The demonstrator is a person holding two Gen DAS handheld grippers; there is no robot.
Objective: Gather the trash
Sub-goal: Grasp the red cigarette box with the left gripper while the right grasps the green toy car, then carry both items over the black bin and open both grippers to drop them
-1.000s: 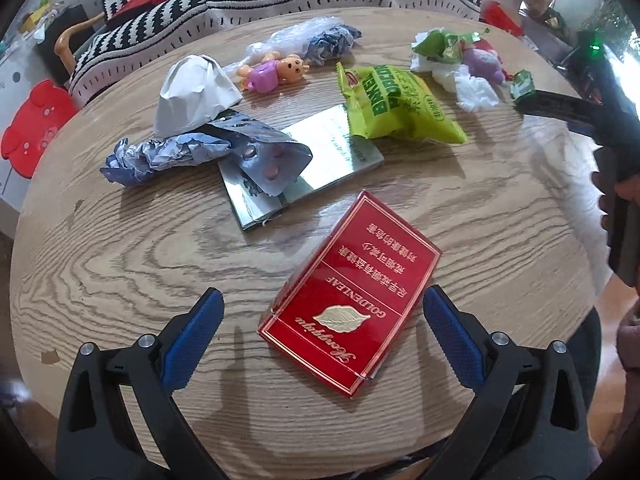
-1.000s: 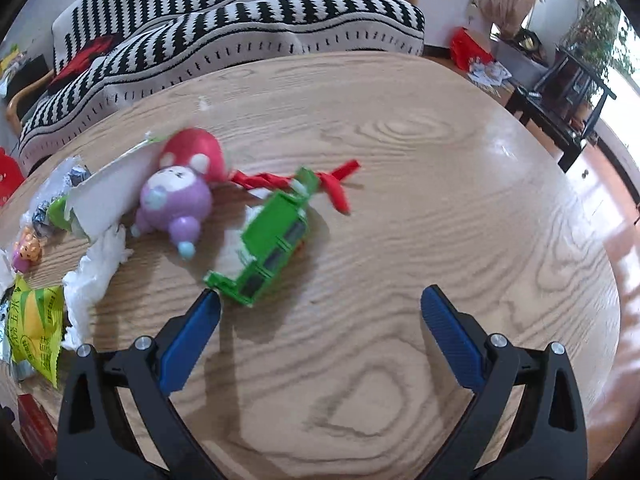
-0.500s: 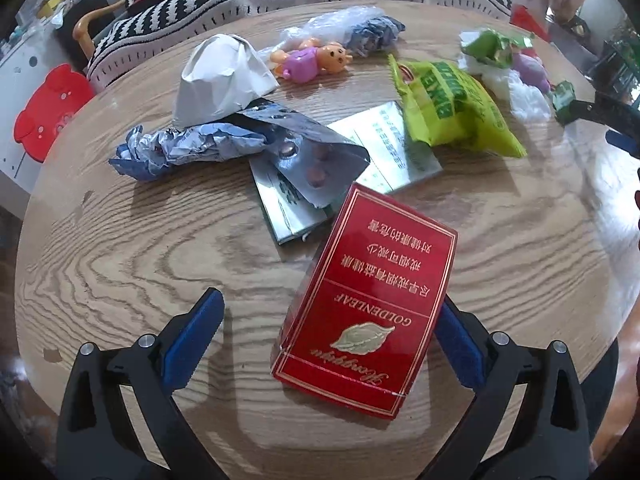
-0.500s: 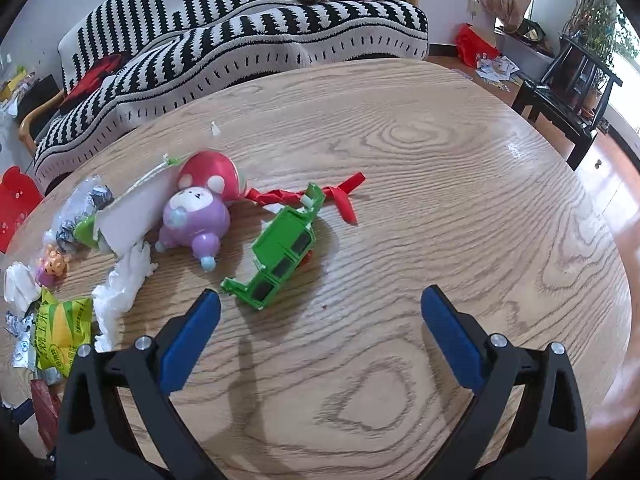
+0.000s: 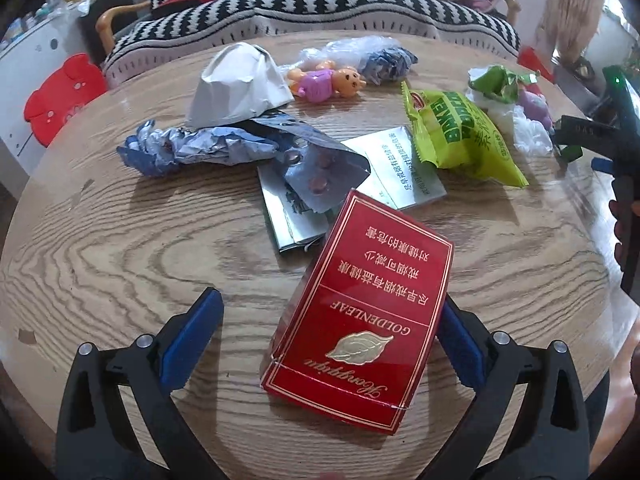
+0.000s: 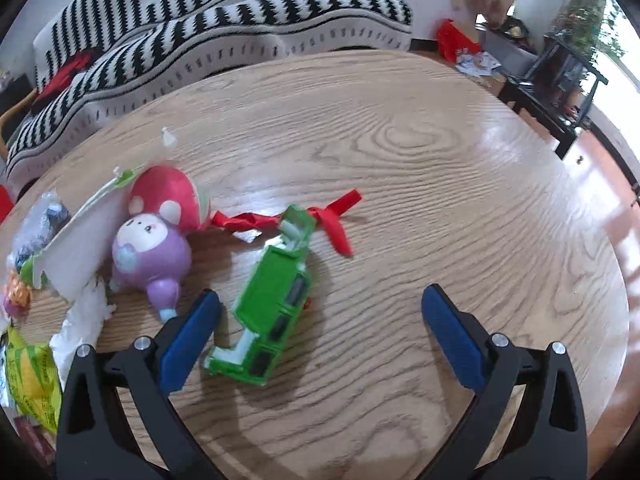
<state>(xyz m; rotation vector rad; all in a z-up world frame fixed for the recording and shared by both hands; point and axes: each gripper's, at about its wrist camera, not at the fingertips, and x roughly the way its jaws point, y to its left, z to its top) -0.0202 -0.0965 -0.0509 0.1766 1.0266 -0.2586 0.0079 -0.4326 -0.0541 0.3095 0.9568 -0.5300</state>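
Note:
A red cigarette pack [image 5: 360,312] lies tilted between the open jaws of my left gripper [image 5: 326,332], its right edge by the right finger. Beyond it lie a silver pack [image 5: 404,168], a blister sheet [image 5: 320,172], crumpled blue foil [image 5: 188,148], white paper [image 5: 240,84] and a green snack bag [image 5: 456,132]. My right gripper [image 6: 320,332] is open and empty over the round wooden table [image 6: 440,160]. A green toy truck [image 6: 276,312] lies just right of its left finger. A red strip [image 6: 332,216] lies beyond the truck.
A purple toy [image 6: 148,256], a red mushroom toy [image 6: 168,196], white tissue [image 6: 80,320] and a doll [image 5: 328,80] lie on the table. A striped sofa [image 6: 200,28] stands behind. My right gripper shows at the left view's right edge [image 5: 616,152].
My left gripper has closed in on the red pack, which now sits between the fingers and looks raised. My right gripper has moved nearer the green truck.

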